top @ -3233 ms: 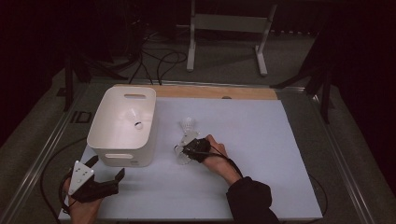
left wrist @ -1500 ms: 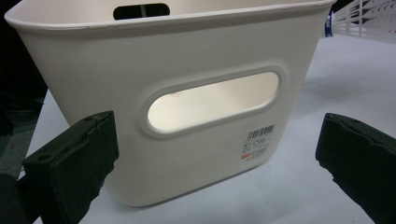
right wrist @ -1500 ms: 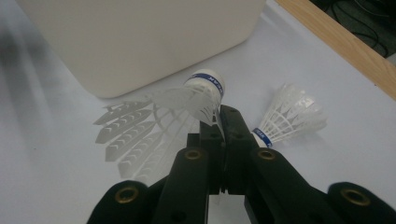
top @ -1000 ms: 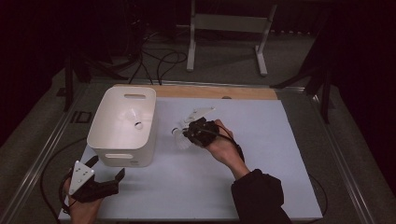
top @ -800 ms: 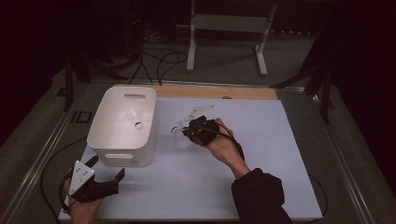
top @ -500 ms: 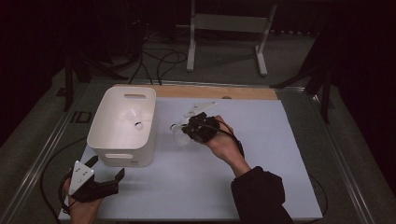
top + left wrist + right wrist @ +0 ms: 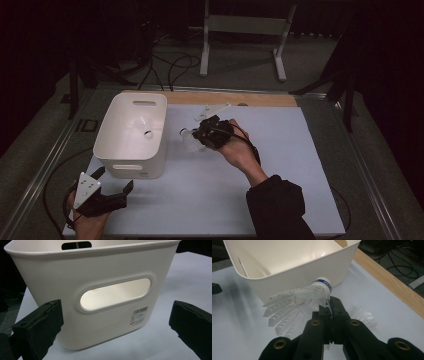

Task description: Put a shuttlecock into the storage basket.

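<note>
Beside smooth white tub, feathered shuttlecock, clamped

You are carrying the shuttlecock, pinched between the right gripper fingertips, away from the second shuttlecock toward the white bin.

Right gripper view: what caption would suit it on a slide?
The right gripper, jaws shut on a shuttlecock, holds it beside the white bin; a second shuttlecock lies on the table.
</note>
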### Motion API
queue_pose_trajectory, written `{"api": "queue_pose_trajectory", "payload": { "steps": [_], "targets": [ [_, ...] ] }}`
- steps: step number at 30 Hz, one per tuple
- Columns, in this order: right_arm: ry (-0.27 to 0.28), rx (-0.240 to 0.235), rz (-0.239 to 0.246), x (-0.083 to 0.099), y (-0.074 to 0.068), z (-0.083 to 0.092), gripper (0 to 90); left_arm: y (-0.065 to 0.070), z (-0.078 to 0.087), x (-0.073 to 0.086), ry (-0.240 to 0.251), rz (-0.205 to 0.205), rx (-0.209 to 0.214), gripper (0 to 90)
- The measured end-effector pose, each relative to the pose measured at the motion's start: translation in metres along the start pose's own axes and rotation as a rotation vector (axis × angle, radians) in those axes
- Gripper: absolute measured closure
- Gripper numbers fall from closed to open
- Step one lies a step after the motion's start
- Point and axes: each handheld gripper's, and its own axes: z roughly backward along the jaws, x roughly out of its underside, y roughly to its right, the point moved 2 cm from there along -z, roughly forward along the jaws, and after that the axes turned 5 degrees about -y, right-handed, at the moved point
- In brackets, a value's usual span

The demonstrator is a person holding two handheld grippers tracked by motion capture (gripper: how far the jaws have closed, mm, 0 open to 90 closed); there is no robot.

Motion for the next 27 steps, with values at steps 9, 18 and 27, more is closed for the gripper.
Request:
{"api": "queue_pose_trajectory", "payload": {
  "steps": [9, 18, 27],
  "targets": [
    [0.008, -0.002, -0.001, -0.008, -0.001, 0.003, 88.7, 0.0, 0.0, 0.0, -0.003, 0.0, 0.0, 0.2],
    [0.012, -0.003, 0.001, -0.014, -0.002, 0.004, 88.7, 0.0, 0.0, 0.0, -0.003, 0.001, -0.002, 0.2],
    [0.017, -0.011, -0.003, -0.022, -0.004, 0.006, 88.7, 0.0, 0.0, 0.0, -0.001, 0.001, -0.002, 0.2]
  ]
}}
